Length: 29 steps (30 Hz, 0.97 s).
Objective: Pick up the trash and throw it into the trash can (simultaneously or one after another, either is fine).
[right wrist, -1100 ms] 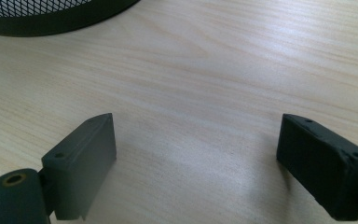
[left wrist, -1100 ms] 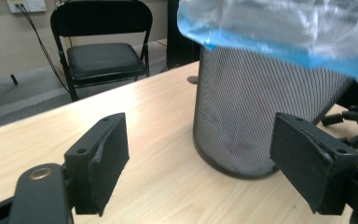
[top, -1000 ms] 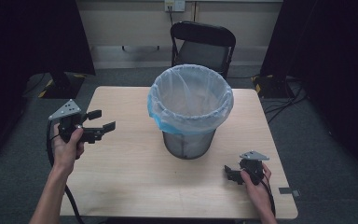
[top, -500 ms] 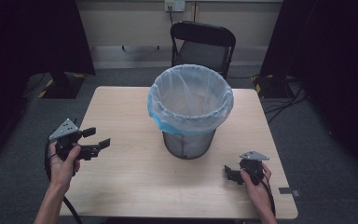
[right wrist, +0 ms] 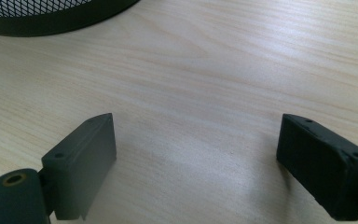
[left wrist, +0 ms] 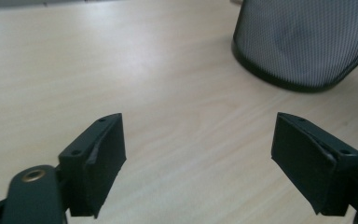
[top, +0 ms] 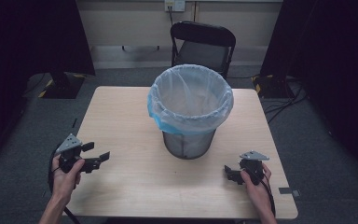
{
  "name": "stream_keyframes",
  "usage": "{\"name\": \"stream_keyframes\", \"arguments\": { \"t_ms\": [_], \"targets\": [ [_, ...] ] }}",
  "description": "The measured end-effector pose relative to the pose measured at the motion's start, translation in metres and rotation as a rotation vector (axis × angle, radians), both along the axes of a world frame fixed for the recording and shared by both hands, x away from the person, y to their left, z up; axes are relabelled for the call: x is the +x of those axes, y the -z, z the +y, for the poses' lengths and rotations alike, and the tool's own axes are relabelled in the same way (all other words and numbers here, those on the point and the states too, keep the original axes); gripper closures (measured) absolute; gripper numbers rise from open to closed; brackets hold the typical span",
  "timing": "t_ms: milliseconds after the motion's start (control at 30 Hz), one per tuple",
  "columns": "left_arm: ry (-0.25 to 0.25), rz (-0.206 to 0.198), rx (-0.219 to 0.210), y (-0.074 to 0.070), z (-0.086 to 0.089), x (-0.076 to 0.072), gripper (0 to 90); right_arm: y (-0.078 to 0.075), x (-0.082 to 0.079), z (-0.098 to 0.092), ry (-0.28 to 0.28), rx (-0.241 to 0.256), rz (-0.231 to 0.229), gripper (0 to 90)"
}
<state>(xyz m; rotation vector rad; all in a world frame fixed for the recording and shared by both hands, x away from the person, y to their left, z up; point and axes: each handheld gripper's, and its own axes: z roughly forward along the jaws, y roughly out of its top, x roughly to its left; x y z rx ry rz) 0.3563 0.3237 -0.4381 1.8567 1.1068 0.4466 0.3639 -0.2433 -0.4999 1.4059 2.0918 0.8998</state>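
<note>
Left gripper [top: 95, 153] lower, nearer table [top: 121, 116] edge; right gripper [top: 233, 173] unmoved.

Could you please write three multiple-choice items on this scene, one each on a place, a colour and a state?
1. Where does the bin stand?
A. near the middle of the table
B. on the chair
C. on the floor

2. What colour is the edge of the liner folded over the bin's rim?
A. red
B. light blue
C. black

3. How do the jaws of the left gripper and right gripper stand?
A. both shut
B. left shut, right open
C. both open

Key: 1 A, the high view shows its mesh base on the tabletop. 2 B, the folded band looks pale blue. 3 C, each gripper view shows bare table between wide-apart jaws.
</note>
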Motion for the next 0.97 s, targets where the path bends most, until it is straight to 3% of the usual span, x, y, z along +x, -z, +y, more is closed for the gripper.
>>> {"name": "stream_keyframes", "arguments": {
  "t_ms": [233,433,600,667,733,767,967],
  "targets": [
    [-0.014,0.070,0.049,0.029,-0.003,-0.002,16.7,0.000,0.000,0.000,0.000,0.000,0.000,10.9],
    [0.007,0.099,0.085,0.043,-0.011,-0.004,16.7,0.000,0.000,0.000,0.000,0.000,0.000,10.9],
    [0.025,0.119,0.151,0.053,-0.019,-0.004,16.7,0.000,0.000,0.000,0.000,0.000,0.000,10.9],
    [0.030,0.134,0.147,0.057,-0.022,-0.004,16.7,0.000,0.000,0.000,0.000,0.000,-0.001,10.9],
    [0.044,0.111,0.207,0.059,-0.026,-0.006,15.9,0.000,0.000,0.000,0.000,0.001,0.001,10.9],
    [0.040,0.100,0.216,0.060,-0.028,-0.006,15.8,0.000,0.000,0.000,0.000,0.000,-0.001,10.8],
    [0.034,0.080,0.205,0.063,-0.028,-0.007,14.1,0.000,0.000,0.000,0.000,0.000,0.001,10.8]
  ]
}}
